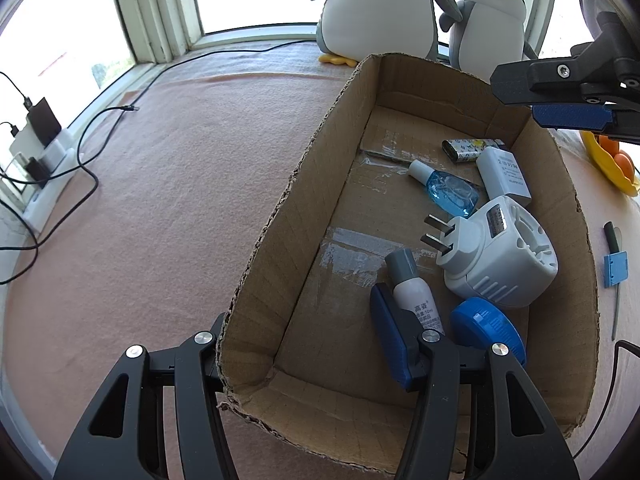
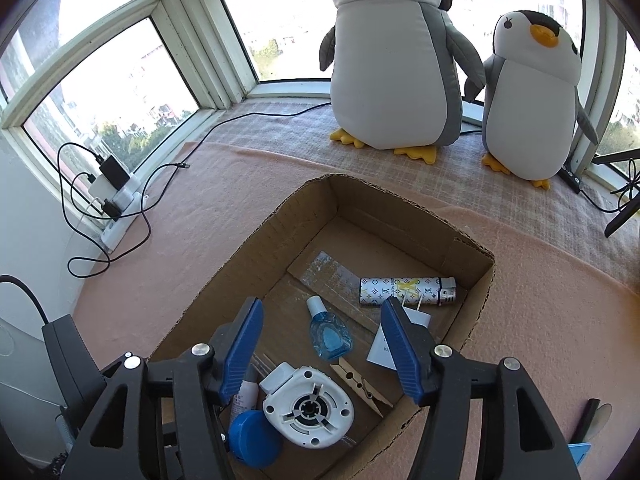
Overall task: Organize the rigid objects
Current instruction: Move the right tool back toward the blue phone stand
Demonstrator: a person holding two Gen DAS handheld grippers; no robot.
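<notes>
An open cardboard box (image 1: pixel 320 184) (image 2: pixel 248 264) lies on a pink blanket. Inside are a white plug-in device (image 1: pixel 500 252) (image 2: pixel 308 404), a small blue bottle (image 1: pixel 450 192) (image 2: pixel 330 332), a patterned lighter (image 1: pixel 468 148) (image 2: pixel 404 290), a white tube (image 1: pixel 412 284), a blue round case (image 1: pixel 488 328) (image 2: pixel 254 436) and a wooden clothespin (image 2: pixel 360 384). My left gripper (image 1: pixel 304 344) straddles the box's near left corner, one finger hidden outside the wall, and looks shut on it. Above the box, my right gripper (image 2: pixel 322 348) (image 1: pixel 536 100) hangs open and holds nothing.
Two plush penguins (image 2: pixel 392 60) (image 2: pixel 532 100) stand by the window behind the box. A power strip with chargers and cables (image 2: pixel 116 200) (image 1: pixel 44 160) lies at the left. To the right of the box are a blue card (image 1: pixel 616 268) and a yellow dish with oranges (image 1: pixel 612 160).
</notes>
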